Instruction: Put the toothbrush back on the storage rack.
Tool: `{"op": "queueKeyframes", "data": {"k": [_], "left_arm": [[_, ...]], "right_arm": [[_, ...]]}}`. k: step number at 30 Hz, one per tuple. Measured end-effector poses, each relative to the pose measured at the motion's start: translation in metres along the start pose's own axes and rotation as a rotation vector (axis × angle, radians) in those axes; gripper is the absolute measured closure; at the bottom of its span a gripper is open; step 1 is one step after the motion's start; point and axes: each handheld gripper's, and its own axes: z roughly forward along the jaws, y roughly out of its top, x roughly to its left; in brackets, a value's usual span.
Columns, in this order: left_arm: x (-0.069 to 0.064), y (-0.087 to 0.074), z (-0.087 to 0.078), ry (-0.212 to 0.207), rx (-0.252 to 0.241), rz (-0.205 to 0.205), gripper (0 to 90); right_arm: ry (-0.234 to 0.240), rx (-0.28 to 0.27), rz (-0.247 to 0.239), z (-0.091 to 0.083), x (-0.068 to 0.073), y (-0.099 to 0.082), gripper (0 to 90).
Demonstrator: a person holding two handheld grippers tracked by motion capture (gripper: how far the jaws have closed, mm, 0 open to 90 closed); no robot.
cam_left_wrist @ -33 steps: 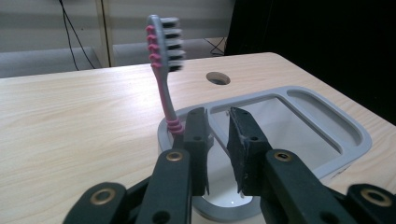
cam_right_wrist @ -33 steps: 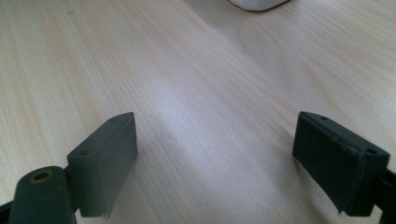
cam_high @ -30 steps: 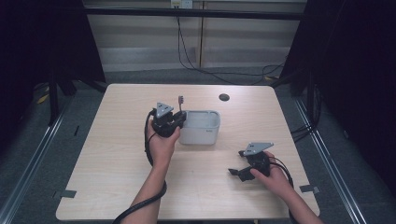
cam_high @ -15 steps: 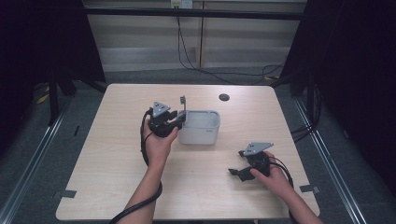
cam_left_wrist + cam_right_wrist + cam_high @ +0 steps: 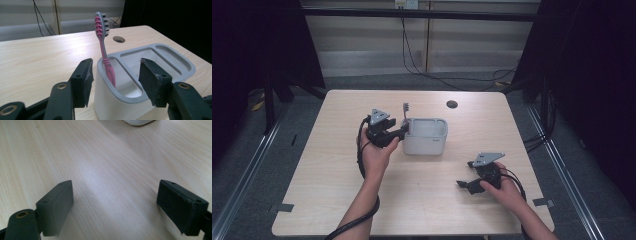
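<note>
Left gripper view showed a toothbrush [image 5: 104, 53] standing nearly upright, head up, in the narrow end compartment of a holder [image 5: 172, 61]. Its handle was pink plastic with ribbed grey rubber bands, and dark bristles stuck out from the head on the far side. The holder was a rounded-corner box with smooth white walls and a grey rim, split into a slim slot and wider bays. The left gripper [image 5: 115, 81] had just been opening its jaws; they stood about half apart, one on each side of the brush's corner of the holder, flat matte pads clear of the handle and gripping nothing. From the high view, the holder [image 5: 426, 142] sat near the middle of the pale wood-grain table [image 5: 327, 200], with the left gripper [image 5: 401, 131] just beside its left end and the toothbrush [image 5: 405, 112] rising at that corner. A small dark round hole [image 5: 452, 104] lay in the tabletop behind the holder. The right gripper [image 5: 464, 184] rested low on the table, well apart, toward the near right. In the right gripper view its jaws gaped wide over bare wood, empty.
</note>
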Motion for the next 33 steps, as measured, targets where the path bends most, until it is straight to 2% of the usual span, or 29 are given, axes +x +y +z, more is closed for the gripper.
{"op": "queueKeyframes", "data": {"k": [4,7,10,22,28,30,33], "left_arm": [[0.005,-0.002,-0.004,-0.013,-0.009,0.020,40.8],[0.007,-0.003,-0.006,-0.011,-0.007,0.015,38.2],[0.010,-0.004,-0.008,-0.017,0.012,0.001,35.9],[0.018,-0.012,-0.014,-0.027,0.055,0.008,28.5],[0.021,-0.015,-0.017,-0.029,0.059,0.005,25.7],[0.021,-0.017,-0.017,-0.033,0.066,0.017,25.3],[0.023,-0.020,-0.017,-0.045,0.077,0.006,22.7]], "right_arm": [[-0.001,0.000,0.000,0.000,0.000,0.000,13.6],[-0.001,0.000,0.000,0.000,0.000,0.000,13.6],[-0.001,0.000,0.000,0.000,0.000,0.000,13.6],[0.000,0.000,0.000,0.000,0.000,0.000,13.6],[0.000,0.000,0.000,0.000,0.000,0.000,13.6],[0.000,0.000,0.000,0.000,0.000,0.000,13.6],[0.000,0.000,0.000,0.000,0.000,0.000,13.6]]}}
